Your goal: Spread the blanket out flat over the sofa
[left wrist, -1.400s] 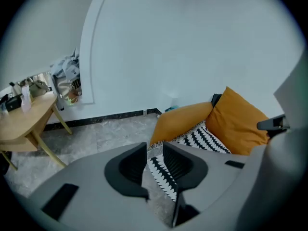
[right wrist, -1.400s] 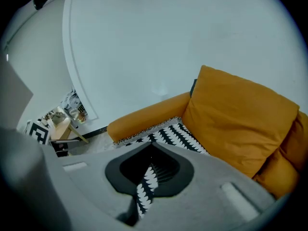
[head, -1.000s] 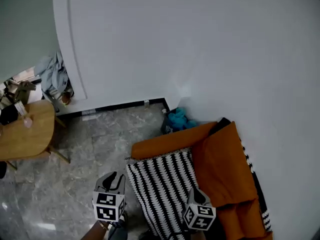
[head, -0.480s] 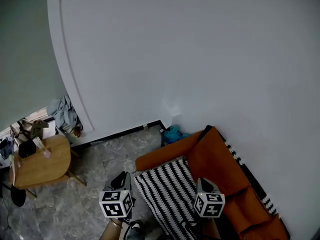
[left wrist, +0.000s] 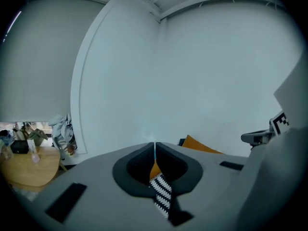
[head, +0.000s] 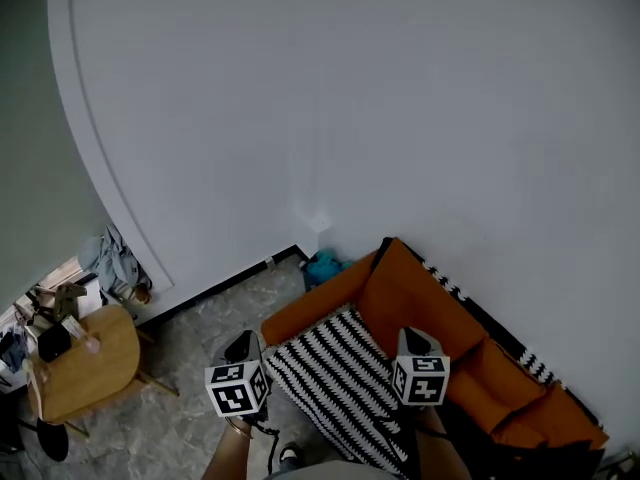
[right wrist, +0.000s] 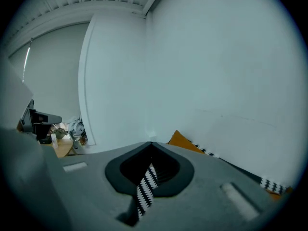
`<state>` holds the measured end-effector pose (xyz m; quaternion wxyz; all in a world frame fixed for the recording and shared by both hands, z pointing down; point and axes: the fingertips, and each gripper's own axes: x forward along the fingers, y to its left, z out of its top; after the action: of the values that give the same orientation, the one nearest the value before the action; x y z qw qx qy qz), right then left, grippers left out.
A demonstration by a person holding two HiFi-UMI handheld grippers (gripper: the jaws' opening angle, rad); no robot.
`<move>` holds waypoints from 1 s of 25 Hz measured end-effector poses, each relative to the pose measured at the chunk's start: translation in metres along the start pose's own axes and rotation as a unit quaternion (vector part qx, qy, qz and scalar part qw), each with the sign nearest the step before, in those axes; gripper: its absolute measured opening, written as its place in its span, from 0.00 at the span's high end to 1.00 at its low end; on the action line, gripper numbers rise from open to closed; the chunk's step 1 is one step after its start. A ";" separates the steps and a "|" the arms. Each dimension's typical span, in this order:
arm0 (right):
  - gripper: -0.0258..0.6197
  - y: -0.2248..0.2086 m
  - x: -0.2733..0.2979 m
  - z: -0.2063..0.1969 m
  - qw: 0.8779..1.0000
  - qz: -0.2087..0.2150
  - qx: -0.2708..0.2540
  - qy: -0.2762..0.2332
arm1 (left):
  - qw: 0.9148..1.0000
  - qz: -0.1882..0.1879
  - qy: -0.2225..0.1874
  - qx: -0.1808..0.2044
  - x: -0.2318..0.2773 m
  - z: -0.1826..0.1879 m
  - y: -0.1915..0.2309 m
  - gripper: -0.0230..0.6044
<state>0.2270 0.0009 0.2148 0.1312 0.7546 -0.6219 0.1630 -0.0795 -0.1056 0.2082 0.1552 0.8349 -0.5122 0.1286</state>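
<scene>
A blanket (head: 335,378), black-and-white zigzag on one face and orange on the other, hangs stretched between my two grippers in front of the sofa (head: 500,368). The sofa stands against the white wall, draped in orange cloth with zigzag trim along its back. My left gripper (head: 240,346) holds the blanket's left edge. Its jaws have just been closing and now pinch a strip of blanket (left wrist: 161,191) in the left gripper (left wrist: 155,146) view. My right gripper (head: 412,336) holds the right edge. The right gripper (right wrist: 151,143) is shut on a zigzag strip (right wrist: 144,186).
A round wooden table (head: 85,373) with small items stands at the left on the grey marble floor (head: 190,338). Clothes (head: 110,268) hang by the wall behind it. A blue object (head: 322,266) sits in the corner beside the sofa's end.
Both grippers have risen, lifting the blanket's near edge off the sofa. The head view has tilted up, so more wall shows and the table sits lower left.
</scene>
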 end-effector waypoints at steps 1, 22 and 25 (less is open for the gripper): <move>0.95 -0.002 0.000 -0.003 1.000 -0.005 0.004 0.002 | 1.000 -0.001 0.006 0.000 0.003 -0.003 0.001 0.94; 0.95 0.003 0.020 0.012 0.998 -0.062 -0.023 0.003 | 0.999 -0.030 0.021 0.022 0.043 0.010 0.015 0.96; 0.95 0.002 0.020 0.010 0.998 -0.062 -0.019 0.006 | 0.999 -0.032 0.021 0.018 0.044 0.008 0.014 0.96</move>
<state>0.2297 -0.0214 0.2138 0.1595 0.7877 -0.5765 0.1472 -0.0716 -0.1508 0.2188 0.1546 0.8505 -0.4797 0.1504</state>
